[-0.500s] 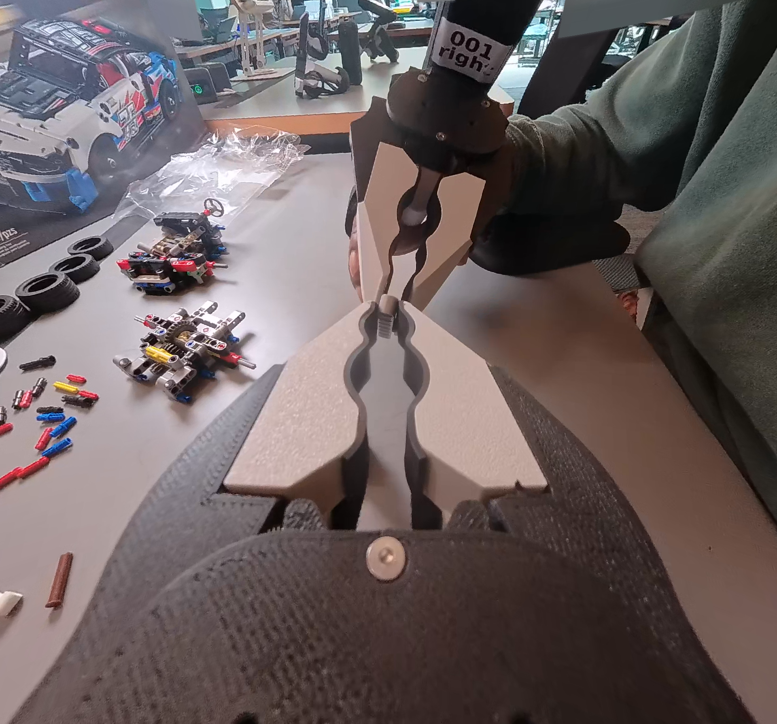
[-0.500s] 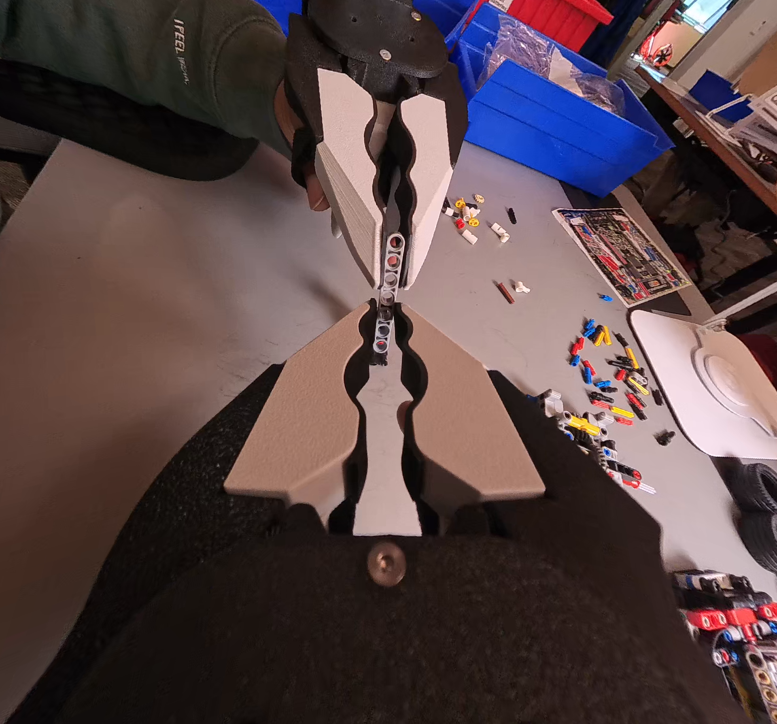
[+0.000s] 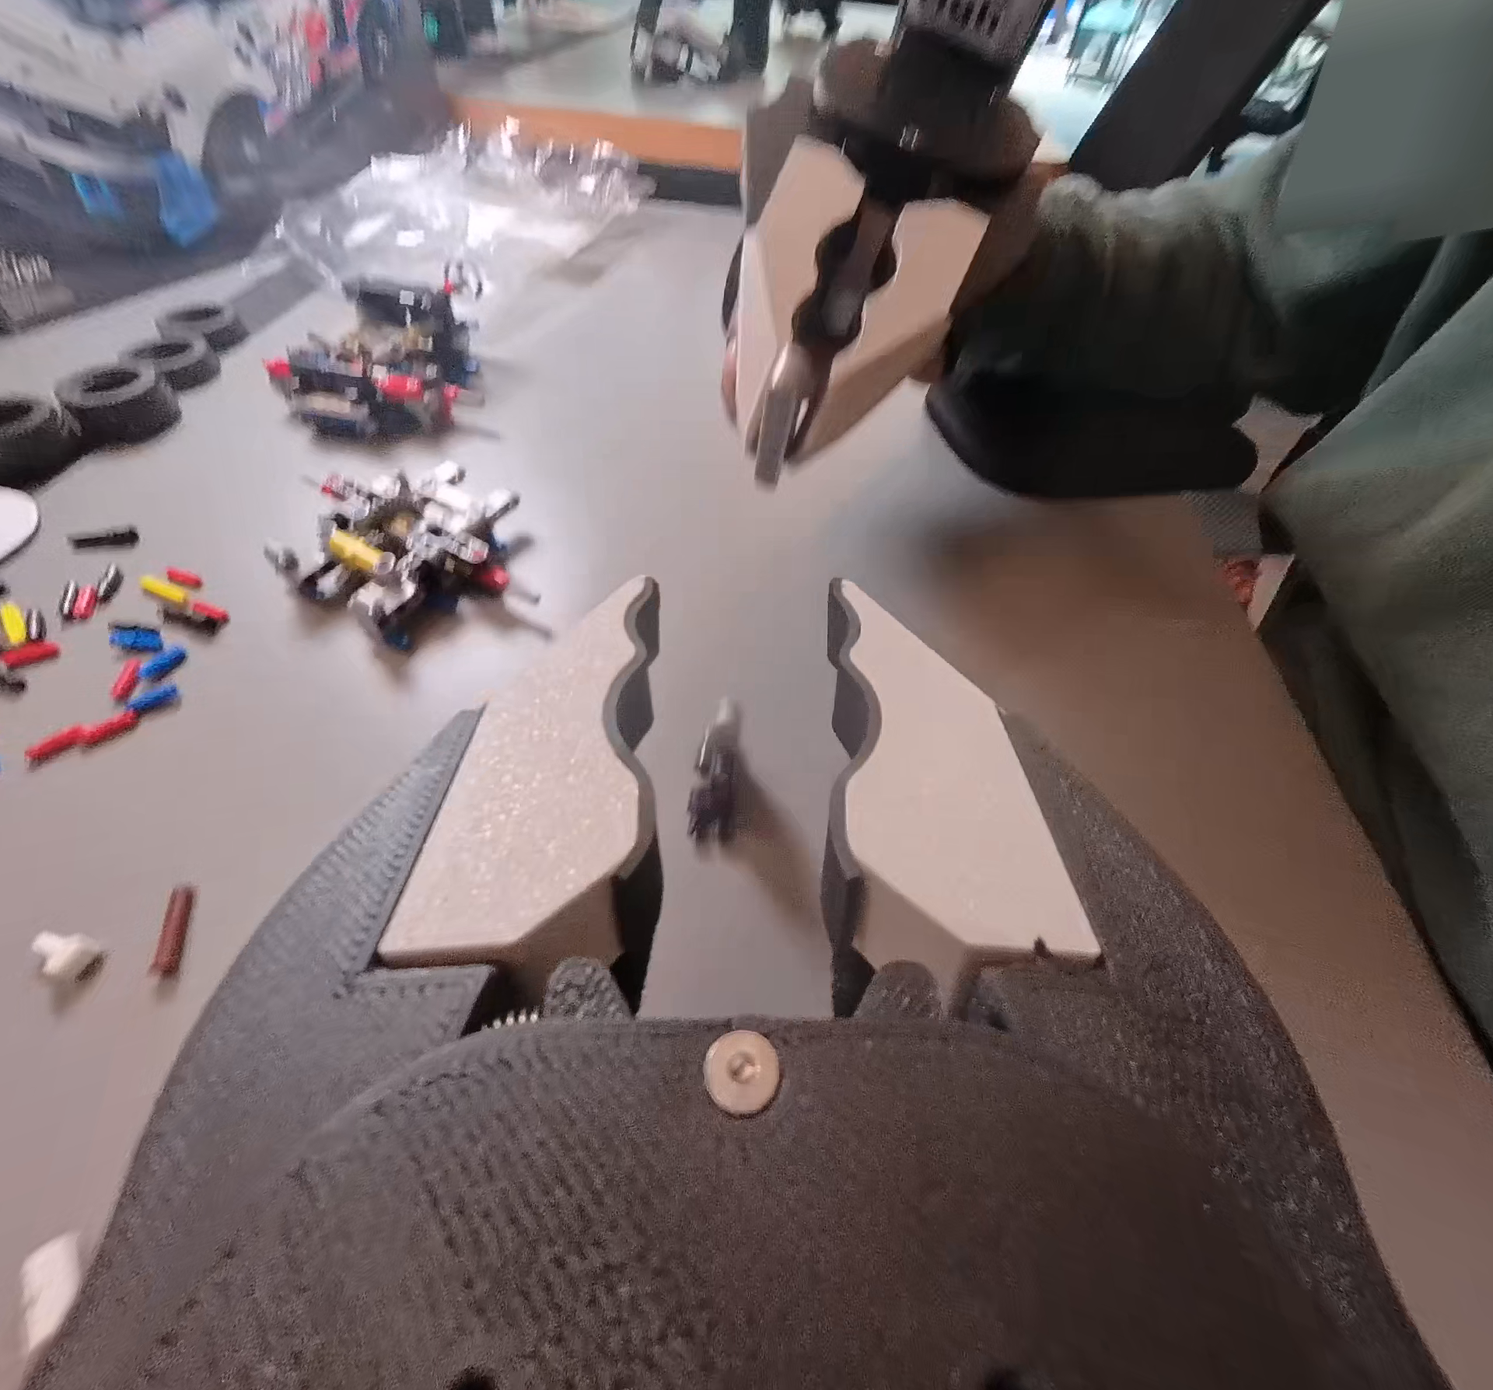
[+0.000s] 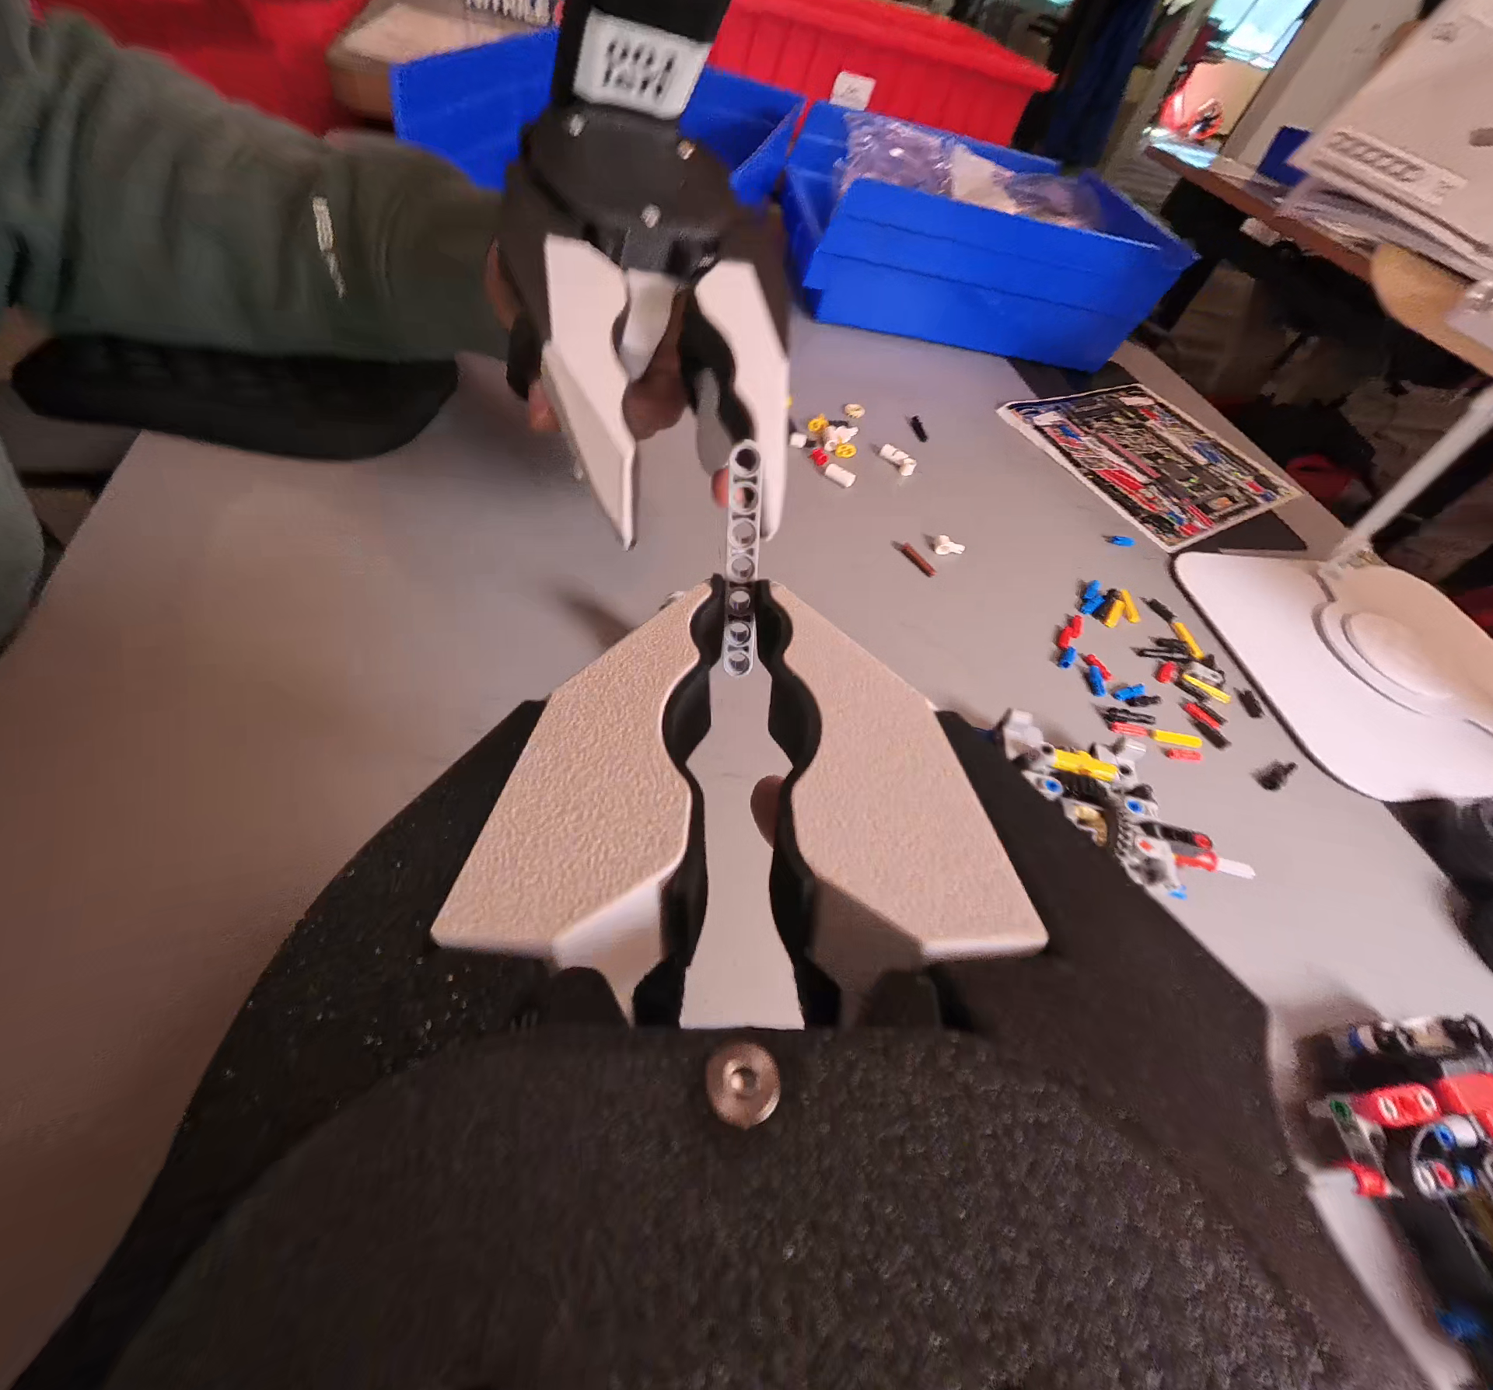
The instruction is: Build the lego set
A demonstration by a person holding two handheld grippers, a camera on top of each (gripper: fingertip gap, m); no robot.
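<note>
My left gripper (image 3: 743,596) is open, and nothing is between its fingertips. A small dark piece (image 3: 715,774) shows blurred, lower down between its fingers; I cannot tell whether it rests on the table (image 3: 614,463). My right gripper (image 4: 739,584) is shut on the lower end of a light grey beam with holes (image 4: 742,527), which sticks up past its tips. In the left wrist view the right gripper (image 3: 775,447) hangs ahead of my left fingertips with the beam (image 3: 771,422) in it. In the right wrist view the left gripper (image 4: 699,527) stands open just behind the beam's top end.
Two small brick assemblies (image 3: 404,543) (image 3: 380,374), black tyres (image 3: 113,398) and loose coloured pins (image 3: 121,648) lie left. A toy box and a clear bag stand behind. Blue bins (image 4: 969,261), a booklet (image 4: 1147,463) and a white base (image 4: 1373,665) are to the right. A sleeve (image 3: 1131,301) reaches in. There is about 4 cm between the tips of the two grippers.
My left gripper has opened and let go of the grey beam, and the two grippers have drawn apart. The right gripper keeps hold of the beam. Both views are blurred by motion.
</note>
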